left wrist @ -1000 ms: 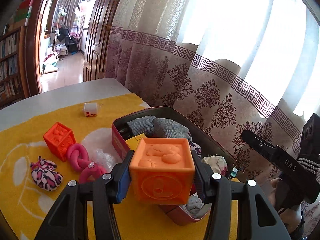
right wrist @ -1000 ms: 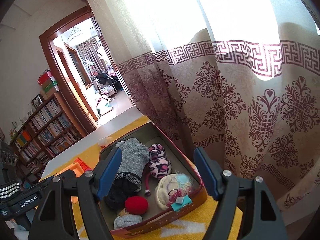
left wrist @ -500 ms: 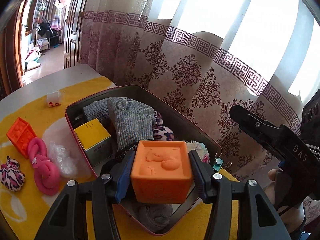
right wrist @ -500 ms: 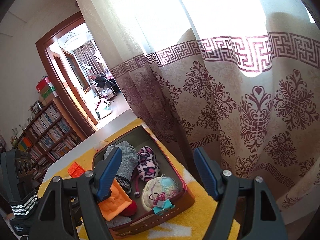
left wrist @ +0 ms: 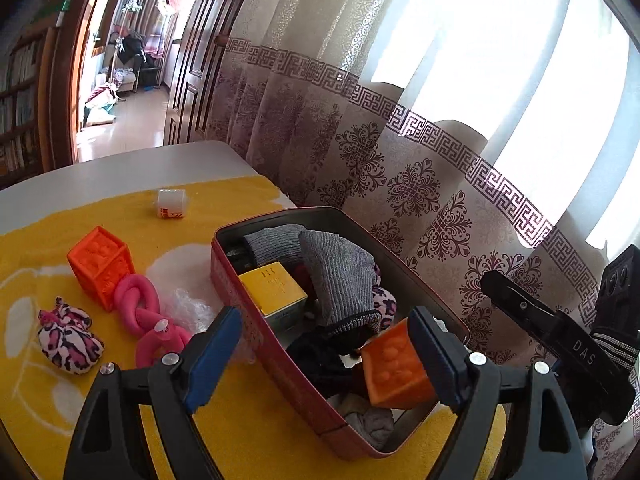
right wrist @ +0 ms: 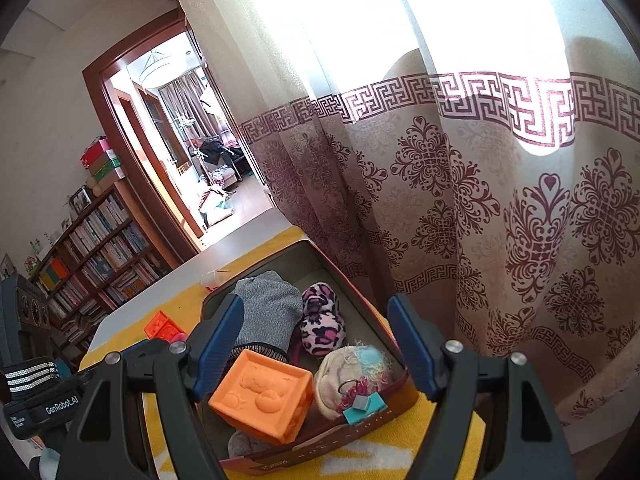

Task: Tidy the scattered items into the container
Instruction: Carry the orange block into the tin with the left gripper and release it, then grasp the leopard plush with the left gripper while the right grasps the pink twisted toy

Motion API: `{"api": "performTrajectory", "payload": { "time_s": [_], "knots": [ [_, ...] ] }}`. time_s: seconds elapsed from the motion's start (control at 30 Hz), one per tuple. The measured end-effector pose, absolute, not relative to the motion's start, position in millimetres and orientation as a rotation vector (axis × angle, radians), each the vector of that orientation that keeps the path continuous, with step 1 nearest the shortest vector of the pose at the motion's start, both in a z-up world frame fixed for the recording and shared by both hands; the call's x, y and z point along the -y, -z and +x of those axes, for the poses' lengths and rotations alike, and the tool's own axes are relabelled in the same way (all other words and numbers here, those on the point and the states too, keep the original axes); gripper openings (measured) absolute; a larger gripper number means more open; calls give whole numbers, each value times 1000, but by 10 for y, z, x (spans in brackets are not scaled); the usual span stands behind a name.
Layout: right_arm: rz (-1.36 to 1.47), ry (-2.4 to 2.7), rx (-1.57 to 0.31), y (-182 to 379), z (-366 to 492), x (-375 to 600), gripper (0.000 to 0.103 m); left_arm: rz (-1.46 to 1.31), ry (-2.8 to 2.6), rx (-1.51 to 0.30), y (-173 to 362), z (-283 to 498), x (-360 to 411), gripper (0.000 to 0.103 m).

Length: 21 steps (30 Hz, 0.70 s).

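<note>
1. Your left gripper (left wrist: 324, 356) has just been opening and its jaws now stand wide. The pale orange embossed rubber cube (left wrist: 396, 368) leans tilted against the inner face of the right finger (left wrist: 434, 354), and the left finger is clear of it. I judge it released.
2. That cube sits inside the red rectangular metal tin (left wrist: 280, 364), at the tin's near end, on top of the dark clothes. The right wrist view shows it resting there at a tilt (right wrist: 262, 394).
3. Your right gripper (right wrist: 314, 346) hangs over the tin's near end with jaws spread wide and nothing between them.
4. What is left lies out on the yellow towel (left wrist: 120, 208), all to the left of the tin: a darker orange embossed cube (left wrist: 100, 266), a pink knotted foam ring (left wrist: 138, 302) touching that cube, a pink leopard-print fabric pouch (left wrist: 68, 338) further left, and a small white bottle (left wrist: 171, 203) beyond the tin's far left corner.
5. The next pick likely belongs to your left hand: every loose item lies on its side of the tin, with the pink ring nearest, just left of its left finger.
6. The ring's long axis runs roughly from the darker cube towards your gripper, so close across it.
</note>
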State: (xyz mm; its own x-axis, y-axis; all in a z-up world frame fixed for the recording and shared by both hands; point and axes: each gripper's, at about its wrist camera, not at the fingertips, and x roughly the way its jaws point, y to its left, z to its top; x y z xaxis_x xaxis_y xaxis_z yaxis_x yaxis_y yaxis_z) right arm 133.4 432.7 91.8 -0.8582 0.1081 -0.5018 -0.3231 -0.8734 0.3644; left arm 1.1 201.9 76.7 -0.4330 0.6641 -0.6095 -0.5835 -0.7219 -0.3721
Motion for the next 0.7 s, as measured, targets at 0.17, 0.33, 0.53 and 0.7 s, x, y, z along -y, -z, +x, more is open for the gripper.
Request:
{"api": "performTrajectory", "payload": {
  "time_s": [0.17, 0.33, 0.53, 0.7],
  "knots": [
    [-735, -2774, -623, -930, 1250, -4154, 78, -1013, -2271, 160, -719, -130, -1662, 87],
    [-762, -2799, -601, -934, 1169, -4008, 78, -1050, -2383, 187, -649, -286, -1218, 87],
    [-806, -2839, -566, -924, 1061, -3775, 78, -1120, -2472, 236, -520, -460, -691, 87],
    [-841, -2880, -533, -919, 990, -3559, 78, -1171, -2507, 217, -379, -554, -517, 87]
  ]
}}
